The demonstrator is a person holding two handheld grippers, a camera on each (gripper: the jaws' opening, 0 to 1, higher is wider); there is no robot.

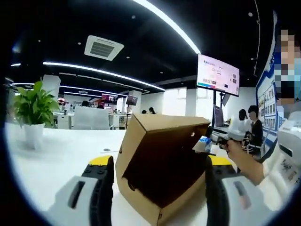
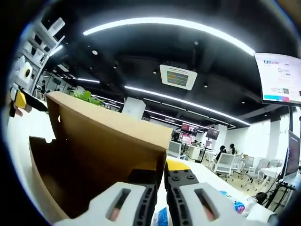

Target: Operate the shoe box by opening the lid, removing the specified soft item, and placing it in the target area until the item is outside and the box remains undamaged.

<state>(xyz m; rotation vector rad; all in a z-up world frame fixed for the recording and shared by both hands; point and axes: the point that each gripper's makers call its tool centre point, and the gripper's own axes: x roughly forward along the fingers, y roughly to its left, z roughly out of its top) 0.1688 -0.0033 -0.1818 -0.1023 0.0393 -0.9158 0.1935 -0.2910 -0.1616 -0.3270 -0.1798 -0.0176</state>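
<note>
A: Cardboard, mostly. From the left gripper view a brown cardboard shoe box (image 1: 160, 165) lies tipped on the white table (image 1: 56, 160), its dark open mouth turned toward the camera and its lid flap (image 1: 171, 122) raised as a roof over it.

B: And the left gripper (image 1: 159, 188)?

A: Its two grey jaws with yellow tips stand wide apart, one on each side of the box, holding nothing. Whether they touch the box walls I cannot tell.

B: Where is the right gripper?

A: It comes in from the right of that view, a person's hand (image 1: 233, 149) behind it, its tip at the upper right edge of the box mouth. Something small in blue and white (image 1: 203, 143) sits just at that tip; too blurred to name.

B: From the right gripper view?

A: The right gripper (image 2: 160, 179) has its jaws drawn together, barely a slit between them. Whether they pinch anything I cannot tell. The box's flap (image 2: 108, 136) rises just to the left, close against the jaws. A patch of blue (image 2: 162, 217) shows low between the jaw bases.

B: The soft item?

A: I cannot make it out for certain; the box interior is dark.

B: Surroundings?

A: A green potted plant in a white pot (image 1: 34, 113) stands well apart on the table's far left, and a wall screen (image 1: 217, 75) hangs beyond.
</note>
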